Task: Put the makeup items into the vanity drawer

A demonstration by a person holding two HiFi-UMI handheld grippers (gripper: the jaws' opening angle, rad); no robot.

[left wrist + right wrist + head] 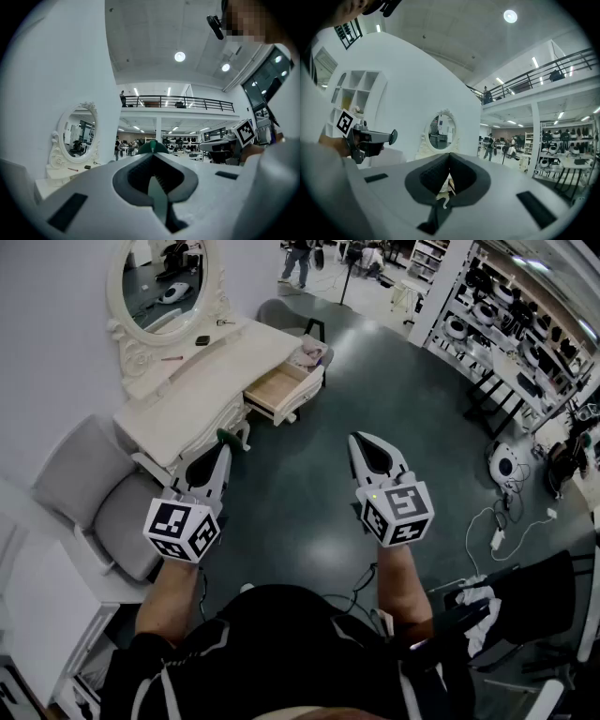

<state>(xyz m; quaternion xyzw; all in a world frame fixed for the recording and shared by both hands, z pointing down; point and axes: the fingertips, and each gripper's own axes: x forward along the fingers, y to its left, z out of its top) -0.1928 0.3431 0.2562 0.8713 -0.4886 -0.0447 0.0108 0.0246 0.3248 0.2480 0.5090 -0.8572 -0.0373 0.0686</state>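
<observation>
Head view: I hold both tools level over the dark floor (309, 493), well short of the vanity (187, 395) at upper left. The left gripper (224, 438) tapers to a clenched green tip with nothing in it, and the right gripper (356, 439) looks pinched together and empty as well. On the vanity top, near its back edge under the oval mirror (167, 282), lie a dark compact (202, 340) and, nearer the front edge, a thin pink stick (172, 358); both are well apart from my tools. The drawer (274, 390) stands pulled out at the vanity's right end, its wooden bottom showing. A grey chair (103, 498) sits just beside the vanity's near end. Left gripper view: the jaws meet along one line, holding nothing; beyond them the mirror stands at left with the stick and compact on the top below it, and my other tool shows at the right edge. Right gripper view: the jaws are closed tip to tip, nothing gripped, aimed toward the mirror, with the left tool at the left edge.
</observation>
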